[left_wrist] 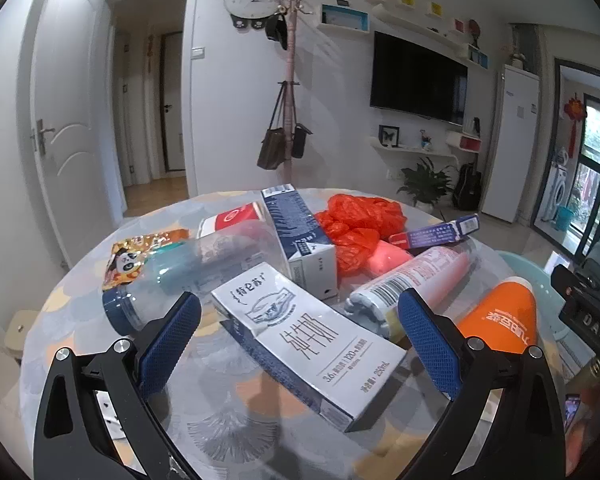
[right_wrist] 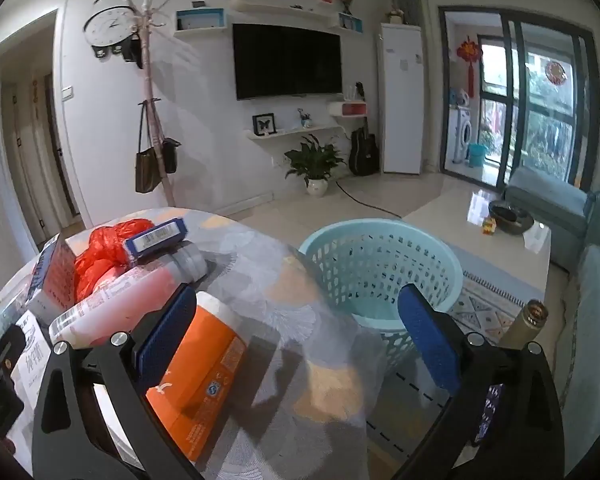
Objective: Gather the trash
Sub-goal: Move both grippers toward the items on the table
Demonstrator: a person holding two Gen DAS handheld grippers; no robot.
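Note:
Trash covers a round table (left_wrist: 228, 412). A white milk carton (left_wrist: 308, 340) lies flat between the wide-spread fingers of my left gripper (left_wrist: 300, 312), which is open and not pressing on it. Behind it are a second carton (left_wrist: 300, 236), a clear bottle with a blue cap (left_wrist: 188, 276), a pink bottle (left_wrist: 412, 280), an orange bottle (left_wrist: 504, 316), a red plastic bag (left_wrist: 356, 224) and a panda snack packet (left_wrist: 136, 256). My right gripper (right_wrist: 296, 320) is open over the table edge; its left pad is beside the orange bottle (right_wrist: 204, 368). A light blue basket (right_wrist: 380, 272) stands on the floor beyond.
A purple box (left_wrist: 436, 234) and a red-and-white pack (left_wrist: 236, 216) lie at the table's far side. In the right wrist view a bronze bottle top (right_wrist: 532, 316) shows at right, with a glossy coffee table (right_wrist: 500, 232) and a sofa (right_wrist: 548, 200) beyond the basket.

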